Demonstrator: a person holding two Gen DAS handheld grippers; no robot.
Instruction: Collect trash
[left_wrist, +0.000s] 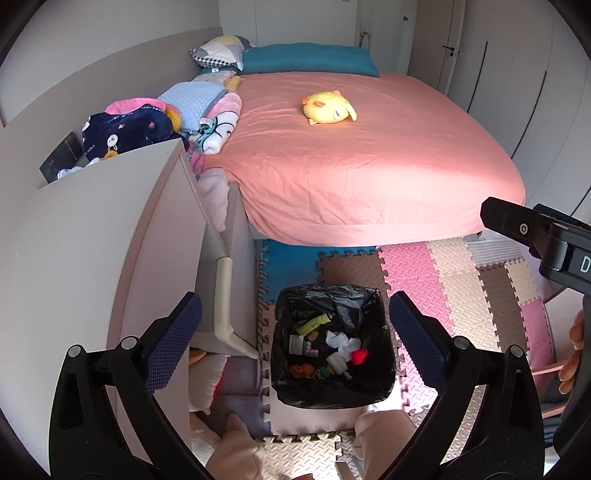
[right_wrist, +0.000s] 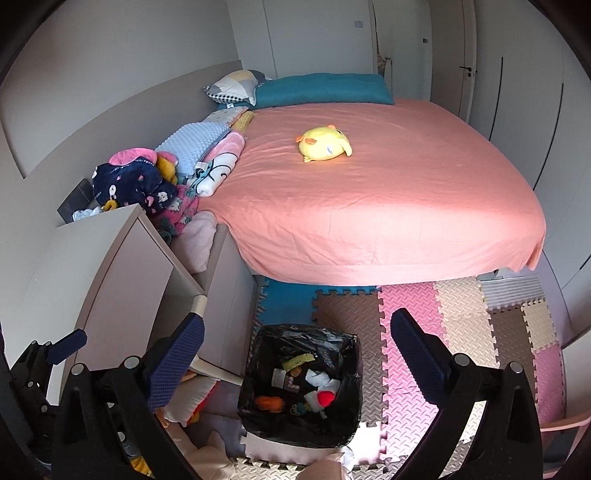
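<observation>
Black-lined trash bin (left_wrist: 334, 347) stands upright on foam mat, holding scraps.

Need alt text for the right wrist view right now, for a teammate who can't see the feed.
The right gripper hangs open and empty above a black-lined trash bin holding wrappers and small scraps, on colored foam floor mats. Beyond it is a bed with a pink sheet and a yellow plush toy; the left gripper shows at the left edge.

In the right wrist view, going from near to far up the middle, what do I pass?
Trash bin with its black liner, brown foam mat tile, pink bedsheet, yellow plush toy, teal pillow.
</observation>
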